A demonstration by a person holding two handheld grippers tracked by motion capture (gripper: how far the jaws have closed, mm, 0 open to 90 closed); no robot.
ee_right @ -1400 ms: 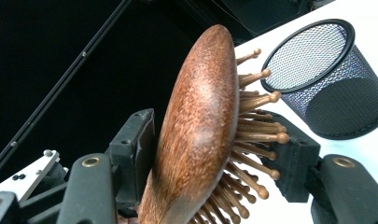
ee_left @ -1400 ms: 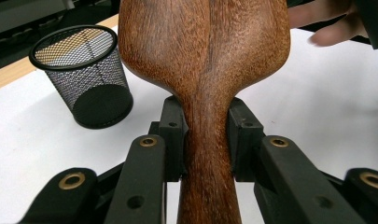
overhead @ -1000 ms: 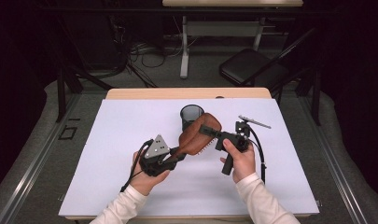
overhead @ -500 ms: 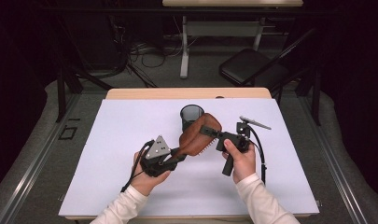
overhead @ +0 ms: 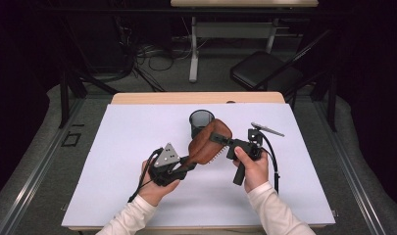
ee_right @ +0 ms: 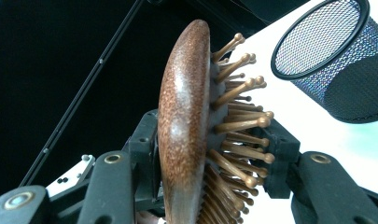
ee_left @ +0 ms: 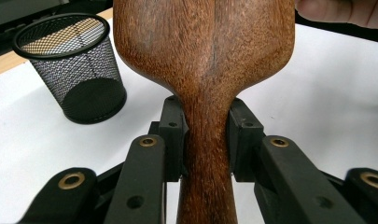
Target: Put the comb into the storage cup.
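Jaws clamp wooden brush (ee_left: 205,70) neck; mesh cup (ee_left: 70,65) left.

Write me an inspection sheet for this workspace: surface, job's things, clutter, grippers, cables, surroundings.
Surface: white sheet over a wooden table.
Job's things: wooden hairbrush held off the sheet, bristles facing down; black mesh cup upright behind it, nothing seen inside.
Clutter: nothing seen.
Grippers: left gripper clamped on the brush handle; right gripper has just been closing, jaws across the brush head, one on its wooden back, one on the bristle side.
Cables: one trails from each gripper; more lie on the floor behind the table.
Surroundings: dark room, folding chair, second desk.
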